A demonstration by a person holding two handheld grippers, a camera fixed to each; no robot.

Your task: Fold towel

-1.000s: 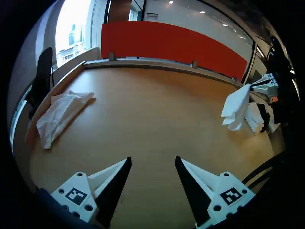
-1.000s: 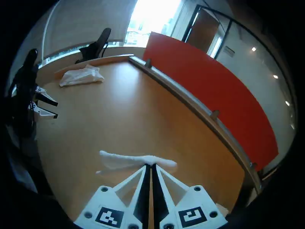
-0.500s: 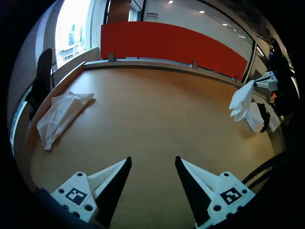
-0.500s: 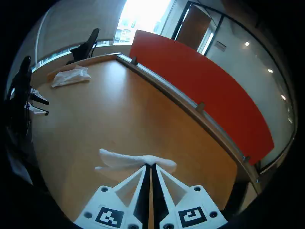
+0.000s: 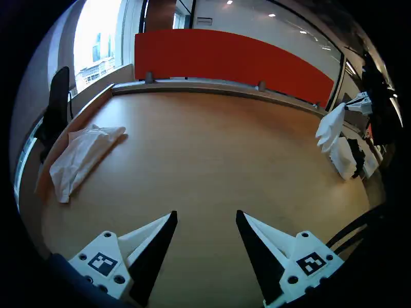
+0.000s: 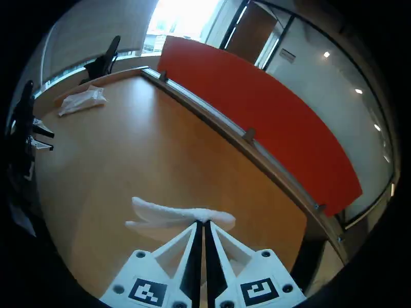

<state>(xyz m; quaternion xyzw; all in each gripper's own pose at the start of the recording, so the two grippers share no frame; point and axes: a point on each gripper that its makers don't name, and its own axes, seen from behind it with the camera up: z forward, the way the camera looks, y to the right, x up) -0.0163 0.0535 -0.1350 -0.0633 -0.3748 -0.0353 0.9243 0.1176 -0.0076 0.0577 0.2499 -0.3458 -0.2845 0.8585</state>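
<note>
In the right gripper view my right gripper [image 6: 204,225] is shut on a white towel [image 6: 177,214], whose bunched cloth spreads to both sides above the fingertips. From the left gripper view that same towel [image 5: 330,128] hangs from the right gripper [image 5: 353,104] at the far right, above the wooden table [image 5: 205,149]. My left gripper [image 5: 205,218] stands open low over the table's near edge, nothing between its fingers. A second white towel [image 5: 82,156] lies crumpled at the table's left side, also seen far off as a towel [image 6: 79,100] in the right gripper view.
A red partition [image 5: 231,56] runs along the table's far edge. More white cloth [image 5: 343,158] lies at the right edge beside a dark object. A black office chair [image 5: 54,108] stands left of the table, near the window.
The right gripper has carried its towel farther right and up, away from the table's middle. The left gripper has stayed put and open.
</note>
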